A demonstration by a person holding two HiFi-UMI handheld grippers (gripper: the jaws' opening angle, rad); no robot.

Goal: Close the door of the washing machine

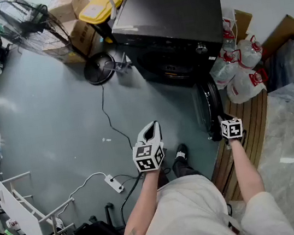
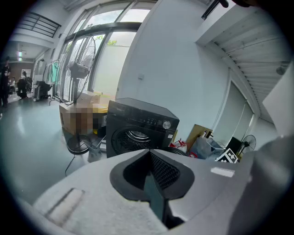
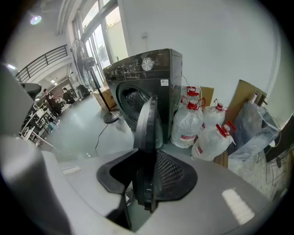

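The black washing machine (image 1: pixel 166 11) stands against the far wall with its drum open. Its round door (image 1: pixel 211 106) is swung out toward me on the right side, edge-on in the right gripper view (image 3: pixel 148 121). My right gripper (image 1: pixel 219 130) sits at the door's near edge, and the rim lies between its pads (image 3: pixel 146 179), which are closed on it. My left gripper (image 1: pixel 150 130) hangs over the floor in front of the machine, shut and holding nothing. The left gripper view shows the machine (image 2: pixel 138 128) ahead past its jaws (image 2: pixel 151 176).
Several bagged water jugs (image 1: pixel 238 66) stand right of the machine, beside a wooden pallet (image 1: pixel 252 119). A floor fan (image 1: pixel 37 21) and cardboard boxes (image 1: pixel 72 10) are at the back left. A cable and power strip (image 1: pixel 114 183) lie near my feet, and a white rack (image 1: pixel 23 211) at left.
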